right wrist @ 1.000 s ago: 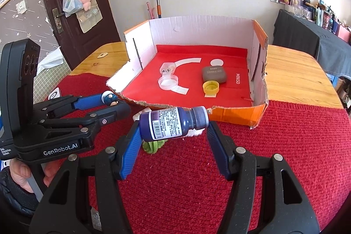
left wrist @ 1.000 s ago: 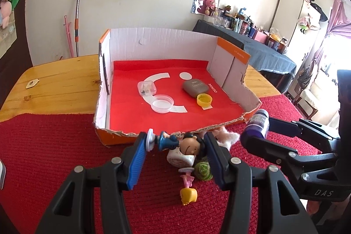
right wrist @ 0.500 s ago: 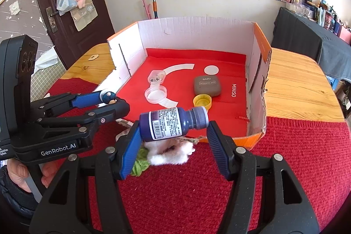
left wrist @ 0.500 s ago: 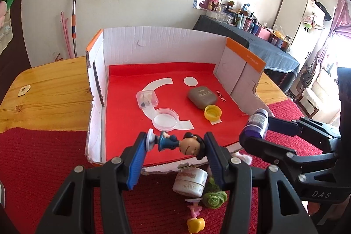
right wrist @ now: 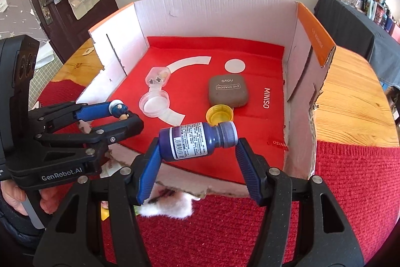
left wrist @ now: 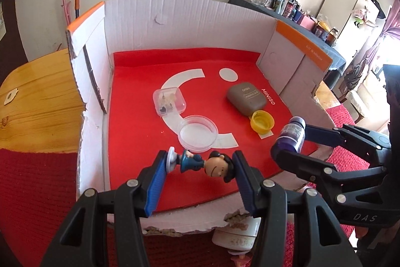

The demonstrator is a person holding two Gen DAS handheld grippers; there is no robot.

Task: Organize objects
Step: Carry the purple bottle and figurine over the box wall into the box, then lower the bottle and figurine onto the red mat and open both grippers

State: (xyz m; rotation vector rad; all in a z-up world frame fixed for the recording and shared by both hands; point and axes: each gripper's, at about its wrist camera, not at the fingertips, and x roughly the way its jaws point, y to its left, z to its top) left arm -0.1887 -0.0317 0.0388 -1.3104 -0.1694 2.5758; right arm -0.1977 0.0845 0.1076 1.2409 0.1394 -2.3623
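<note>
My left gripper is shut on a small figurine with a blue body and dark hair, held sideways above the front of the red-floored cardboard box. To its right my right gripper is shut on a dark blue bottle with a white label, lying crosswise between the blue pads over the box's front edge. The left gripper shows at left in the right wrist view, the right gripper at right in the left wrist view. Both hang just inside the torn front wall.
Inside the box lie a clear case, a clear round lid, a grey eyeshadow compact and a yellow cap. A white jar and white fluff lie on the red cloth before the box. A hand grips the left tool.
Both grippers have moved forward and down, from over the red cloth to over the box's front floor. Each still holds its object. The loose items on the cloth have slid under them.
</note>
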